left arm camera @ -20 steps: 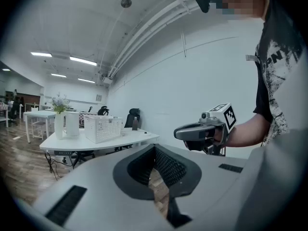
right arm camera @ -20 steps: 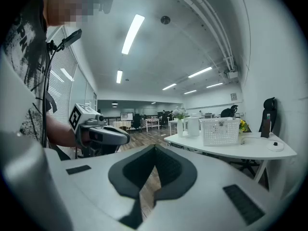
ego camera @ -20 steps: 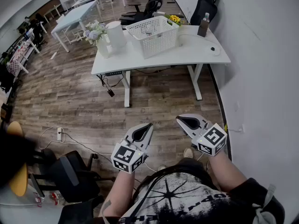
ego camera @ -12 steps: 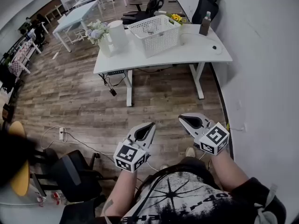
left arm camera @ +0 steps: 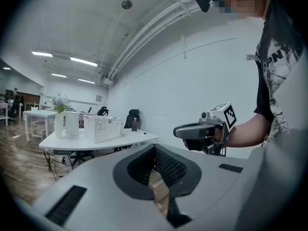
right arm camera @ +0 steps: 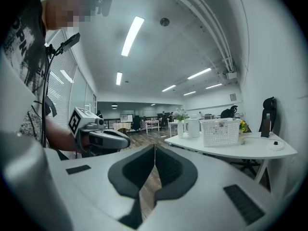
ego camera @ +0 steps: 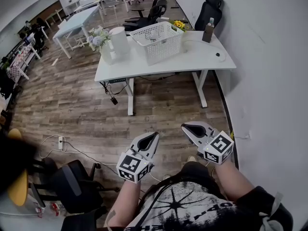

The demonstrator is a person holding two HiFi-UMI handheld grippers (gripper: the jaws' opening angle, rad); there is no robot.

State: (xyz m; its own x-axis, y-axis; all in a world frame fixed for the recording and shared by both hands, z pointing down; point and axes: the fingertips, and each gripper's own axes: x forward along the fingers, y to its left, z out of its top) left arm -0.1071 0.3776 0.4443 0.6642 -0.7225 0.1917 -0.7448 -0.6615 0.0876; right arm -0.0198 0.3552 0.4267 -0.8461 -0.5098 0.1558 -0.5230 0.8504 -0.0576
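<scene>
I hold both grippers in front of my body above the wood floor, with nothing in either. In the head view my left gripper (ego camera: 153, 135) is shut, its jaws meeting at the tip. My right gripper (ego camera: 186, 126) is shut too, a hand's width to its right. The left gripper view looks along its closed jaws (left arm camera: 154, 148) and shows the right gripper (left arm camera: 202, 129) beside it. The right gripper view looks along its own closed jaws (right arm camera: 154, 147) and shows the left gripper (right arm camera: 103, 138). A white desk (ego camera: 192, 57) stands a few steps ahead.
On the desk are a white mesh basket (ego camera: 159, 35), a white jug (ego camera: 120, 36), a vase of flowers (ego camera: 100, 41), a dark bottle (ego camera: 208, 31) and yellow flowers (ego camera: 179, 22). Office chairs (ego camera: 208, 11) stand behind it. A black chair (ego camera: 72, 179) and cables lie at my left. A white wall runs along the right.
The head view has shifted a little and the grippers sit slightly apart from where they were. Both stay shut and empty.
</scene>
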